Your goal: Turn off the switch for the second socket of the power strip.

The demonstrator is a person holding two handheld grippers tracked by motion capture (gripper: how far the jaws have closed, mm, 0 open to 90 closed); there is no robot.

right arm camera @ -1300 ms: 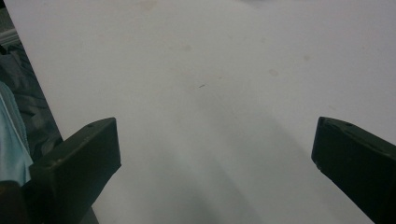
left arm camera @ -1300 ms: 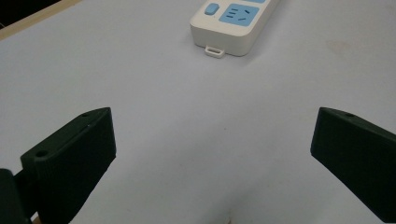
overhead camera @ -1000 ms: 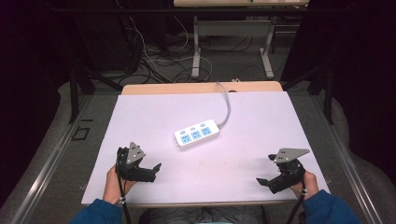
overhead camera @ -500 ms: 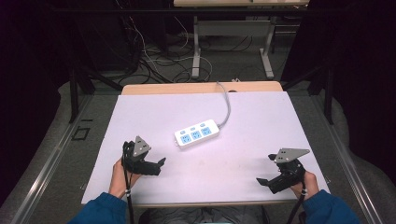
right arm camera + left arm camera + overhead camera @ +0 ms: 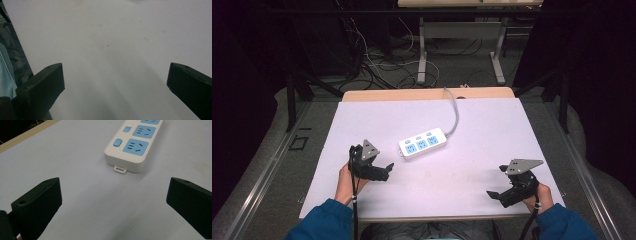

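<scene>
Lay near the middle of the white table (image 5: 362, 115), slightly toward the far side: a white power strip (image 5: 422, 143) with three blue sockets, its grey cord (image 5: 455, 112) running off over the far edge. Cut off in the left gripper view at the top edge: the power strip (image 5: 131, 143), with only two sockets whole, two blue switches and the small hanging tab at its near end plain to see. Impossible to read any markings on it.

Hovered just beside the strip's near-left end, apart from it, jaws pointing toward it: the left gripper (image 5: 384, 170). Jaws spread wide in its own view (image 5: 113, 202), nothing between them but bare tabletop.

Sat well apart from the strip, at the near right corner: the right gripper (image 5: 493, 195). Jaws likewise wide apart in its own view (image 5: 115, 82), over faintly stained white surface, with the table's edge and a strip of pale blue sleeve (image 5: 6, 75) at the left, half cut off.
</scene>
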